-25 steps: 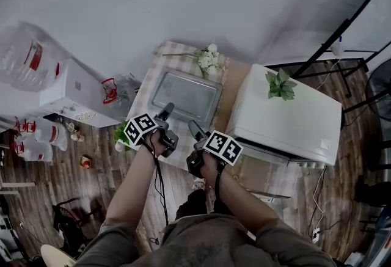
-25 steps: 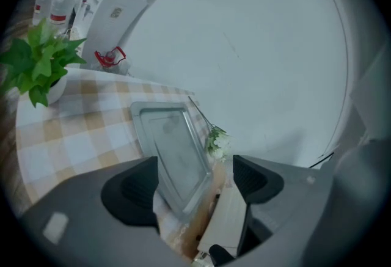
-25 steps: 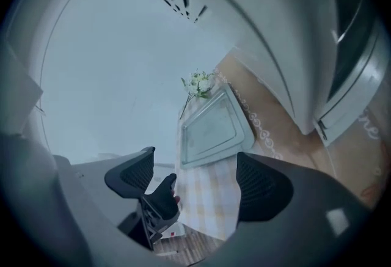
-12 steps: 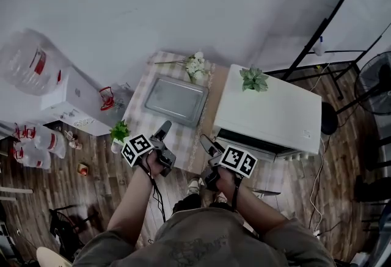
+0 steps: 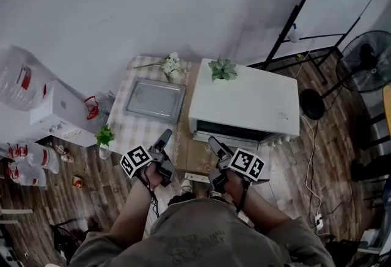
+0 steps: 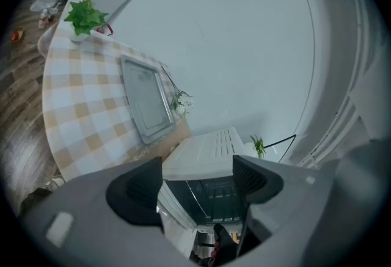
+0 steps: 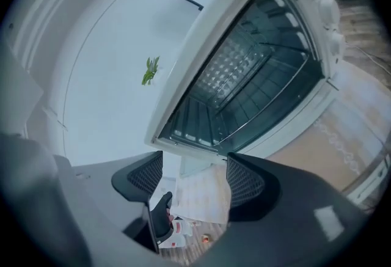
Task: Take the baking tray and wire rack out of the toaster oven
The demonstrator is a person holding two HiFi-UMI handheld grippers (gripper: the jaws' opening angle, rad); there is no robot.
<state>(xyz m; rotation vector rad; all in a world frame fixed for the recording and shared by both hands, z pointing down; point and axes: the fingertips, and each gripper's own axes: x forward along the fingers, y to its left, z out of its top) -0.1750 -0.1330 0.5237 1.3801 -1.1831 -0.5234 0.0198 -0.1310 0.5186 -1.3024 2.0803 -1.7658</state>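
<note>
The baking tray (image 5: 155, 99) is out, upper left; left tongs (image 6: 198, 183) and right tongs (image 7: 194, 179) gape empty. Likely next: grip the toaster oven's (image 5: 244, 104) wire rack (image 7: 244, 85).

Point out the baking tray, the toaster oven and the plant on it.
baking tray (image 5: 155, 99): head view, its flat middle
toaster oven (image 5: 244, 104): head view, its white top
plant (image 5: 222, 68): head view, its leaves
</note>
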